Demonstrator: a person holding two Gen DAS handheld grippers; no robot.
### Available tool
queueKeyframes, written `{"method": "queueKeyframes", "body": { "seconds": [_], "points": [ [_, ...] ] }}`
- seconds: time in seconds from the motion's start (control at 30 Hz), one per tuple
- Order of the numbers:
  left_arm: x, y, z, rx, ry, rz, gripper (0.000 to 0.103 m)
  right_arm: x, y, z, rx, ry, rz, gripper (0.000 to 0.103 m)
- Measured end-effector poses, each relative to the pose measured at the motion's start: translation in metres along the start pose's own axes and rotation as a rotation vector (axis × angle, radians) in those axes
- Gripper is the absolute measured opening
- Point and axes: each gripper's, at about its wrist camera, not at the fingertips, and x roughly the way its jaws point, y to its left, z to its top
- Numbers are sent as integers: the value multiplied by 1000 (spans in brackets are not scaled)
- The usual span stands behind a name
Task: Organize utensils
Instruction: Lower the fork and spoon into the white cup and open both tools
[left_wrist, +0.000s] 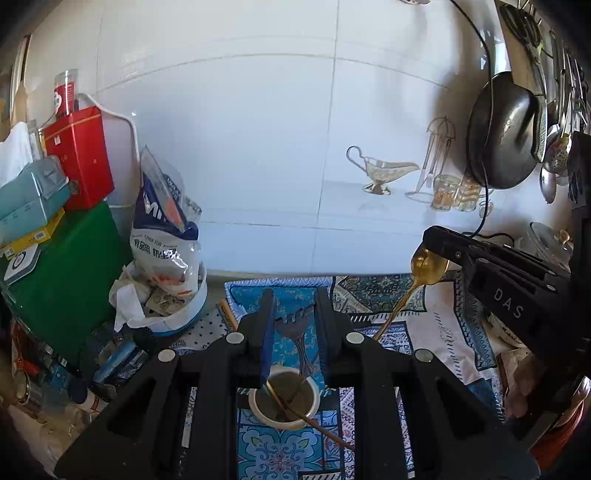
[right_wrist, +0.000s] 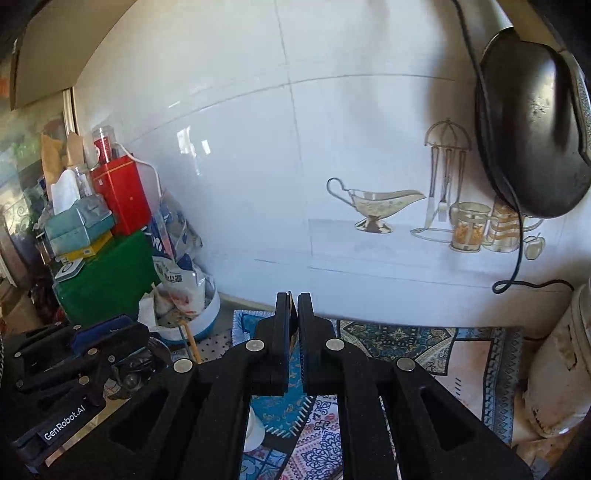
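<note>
In the left wrist view a white cup (left_wrist: 283, 420) stands on the patterned cloth (left_wrist: 443, 332) under my open left gripper (left_wrist: 294, 306). The cup holds a dark fork (left_wrist: 301, 332) and a thin gold handle (left_wrist: 325, 430). My right gripper (left_wrist: 430, 240) is shut on the bowl of a gold spoon (left_wrist: 428, 269), whose handle hangs down-left toward the cup. In the right wrist view my right gripper (right_wrist: 294, 306) has its jaws nearly together, with a sliver of the gold spoon (right_wrist: 294, 338) between them. The left gripper's body (right_wrist: 74, 362) shows at lower left.
A white tub with a plastic bag (left_wrist: 166, 258), a green box (left_wrist: 70, 280), a red tin (left_wrist: 79, 155) and a tissue box (left_wrist: 29, 192) crowd the left. A black pan (left_wrist: 502, 129) and hanging utensils (left_wrist: 565, 92) are on the tiled wall at right. A white jar (right_wrist: 557, 369) stands at right.
</note>
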Motion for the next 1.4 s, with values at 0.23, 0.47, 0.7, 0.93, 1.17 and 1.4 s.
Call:
{"method": "queueKeyframes", "body": {
  "seconds": [0.23,0.47,0.7,0.93,1.17,1.4],
  "points": [
    [31,22,-27,5,99,7,19,44,16,-25,15,114,-10,4],
    [62,29,-54,32,203,-29,19,72,21,-44,9,204,-39,4],
    [83,36,-66,50,284,-75,19,96,30,-61,13,295,-38,4],
    [99,44,-71,46,338,-105,19,109,38,-67,-6,363,-27,5],
    [106,51,-69,31,362,-119,19,107,40,-66,2,399,-5,10],
    [93,54,-56,3,330,-113,20,88,35,-55,20,376,25,23]
  ]
}}
